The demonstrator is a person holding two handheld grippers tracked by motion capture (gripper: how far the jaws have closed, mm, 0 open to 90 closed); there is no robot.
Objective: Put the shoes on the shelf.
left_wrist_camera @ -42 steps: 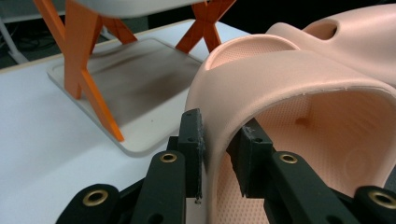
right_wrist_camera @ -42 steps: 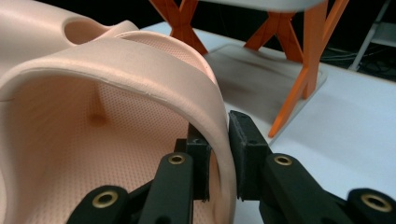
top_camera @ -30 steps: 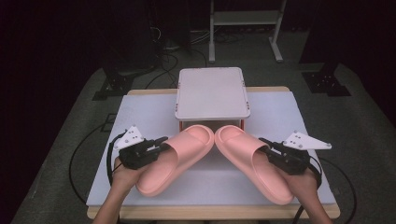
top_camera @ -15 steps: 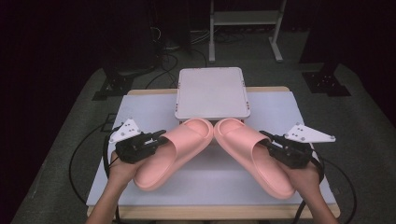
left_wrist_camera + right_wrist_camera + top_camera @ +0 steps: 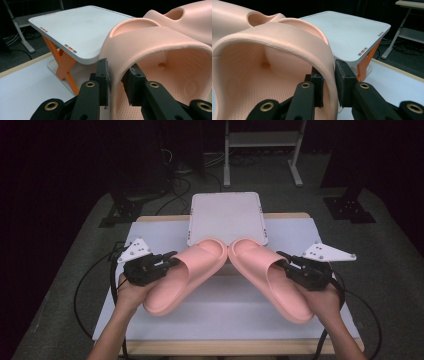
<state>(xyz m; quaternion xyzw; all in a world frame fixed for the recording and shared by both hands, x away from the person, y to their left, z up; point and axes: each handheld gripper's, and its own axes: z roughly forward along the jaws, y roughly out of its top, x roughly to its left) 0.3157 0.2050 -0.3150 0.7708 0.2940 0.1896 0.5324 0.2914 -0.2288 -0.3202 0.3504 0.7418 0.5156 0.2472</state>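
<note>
The left gripper is clamped on the strap wall of the left slipper, 1 jaw inside, 1 outside. The right gripper pinches the strap of the right slipper the same way. The 2 pink slippers are held over the middle of the table, toes nearly touching, at the front edge of a white stand with orange legs by the table's far edge.

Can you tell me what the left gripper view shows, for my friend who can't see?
The left gripper pinches the strap of a pink slipper. A white tray on orange legs stands behind, and the other pink slipper peeks in top right.
</note>
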